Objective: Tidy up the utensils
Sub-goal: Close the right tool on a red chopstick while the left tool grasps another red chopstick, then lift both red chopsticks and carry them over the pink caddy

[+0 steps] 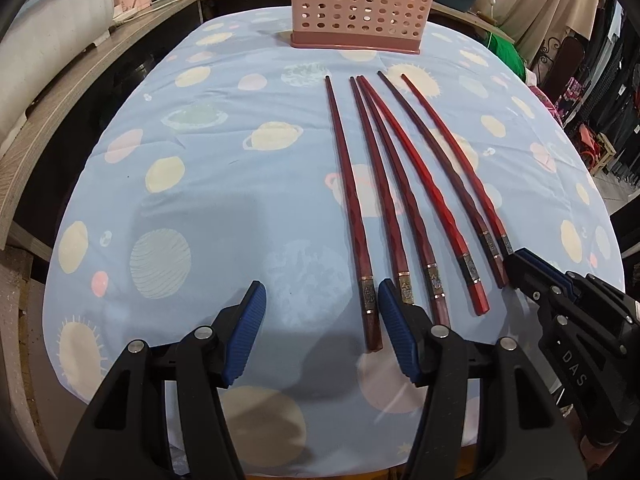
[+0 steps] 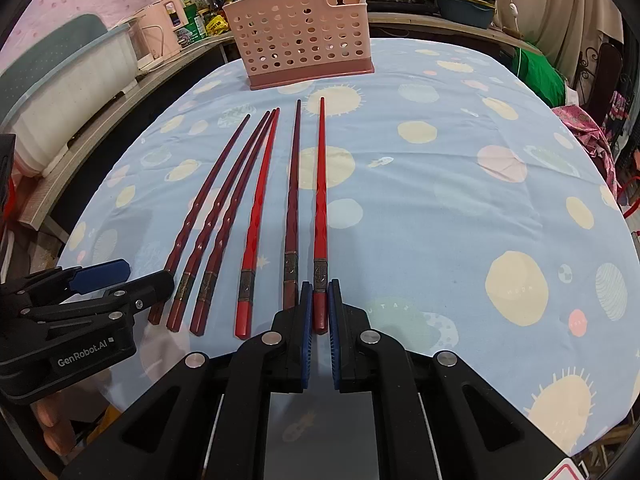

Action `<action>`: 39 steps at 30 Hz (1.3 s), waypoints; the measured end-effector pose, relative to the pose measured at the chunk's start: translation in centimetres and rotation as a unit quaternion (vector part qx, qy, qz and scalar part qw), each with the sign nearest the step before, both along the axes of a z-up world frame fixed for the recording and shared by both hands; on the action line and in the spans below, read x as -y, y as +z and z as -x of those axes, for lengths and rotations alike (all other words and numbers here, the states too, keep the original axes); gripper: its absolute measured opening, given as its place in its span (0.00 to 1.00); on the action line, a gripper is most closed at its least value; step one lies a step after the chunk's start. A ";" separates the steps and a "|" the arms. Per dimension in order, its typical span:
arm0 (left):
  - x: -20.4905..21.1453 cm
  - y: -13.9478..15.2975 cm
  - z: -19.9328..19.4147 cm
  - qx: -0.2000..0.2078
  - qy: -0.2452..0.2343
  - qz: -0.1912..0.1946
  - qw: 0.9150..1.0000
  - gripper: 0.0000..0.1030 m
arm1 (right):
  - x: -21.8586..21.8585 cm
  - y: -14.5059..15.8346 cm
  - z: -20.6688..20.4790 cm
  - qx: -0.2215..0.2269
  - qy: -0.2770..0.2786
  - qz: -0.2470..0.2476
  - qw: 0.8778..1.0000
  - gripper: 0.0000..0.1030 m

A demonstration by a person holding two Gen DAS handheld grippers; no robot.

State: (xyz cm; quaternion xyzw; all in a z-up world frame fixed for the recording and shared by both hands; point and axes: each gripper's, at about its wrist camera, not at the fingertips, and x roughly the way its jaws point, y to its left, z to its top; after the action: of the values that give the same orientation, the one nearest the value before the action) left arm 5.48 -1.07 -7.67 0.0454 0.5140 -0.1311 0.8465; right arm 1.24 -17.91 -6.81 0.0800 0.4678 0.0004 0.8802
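Chopsticks, six, lie side by side on the surface (image 2: pixel 440 208) before the pink holder (image 2: pixel 304 40). Right gripper (image 2: pixel 319 304) fingers pinch the rightmost chopstick (image 2: pixel 320 208); left gripper (image 1: pixel 322 308) fingers spread, empty. Grasp step; next, lift and tip it into the holder.

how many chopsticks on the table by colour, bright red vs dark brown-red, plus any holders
bright red chopsticks: 2
dark brown-red chopsticks: 4
pink perforated holder: 1
total: 7 things on the tablecloth
The right tool has its fingers on either side of the rightmost bright red chopstick's thick end, almost closed.
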 end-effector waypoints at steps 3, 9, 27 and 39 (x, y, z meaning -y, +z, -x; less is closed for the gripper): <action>0.0 0.0 0.0 0.001 0.000 -0.001 1.000 0.53 | 0.0 0.0 0.0 0.000 0.000 0.000 1.000 0.07; -0.1 0.1 0.1 0.005 -0.002 0.002 1.000 0.43 | 0.0 0.0 0.0 0.000 0.000 0.000 1.000 0.07; 0.2 0.3 0.1 -0.007 -0.019 0.012 1.000 0.07 | 0.2 0.3 0.1 0.003 -0.002 -0.004 1.000 0.07; -0.9 4.6 -0.7 0.020 -0.009 0.050 0.999 0.07 | 1.5 5.5 0.2 0.063 -0.015 -0.022 0.998 0.07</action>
State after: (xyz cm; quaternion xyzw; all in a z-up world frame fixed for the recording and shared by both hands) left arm 6.19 -0.22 -3.03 0.0105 0.4889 -0.1635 0.8568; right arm 0.99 -19.43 -1.36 0.1060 0.4096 0.0027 0.9061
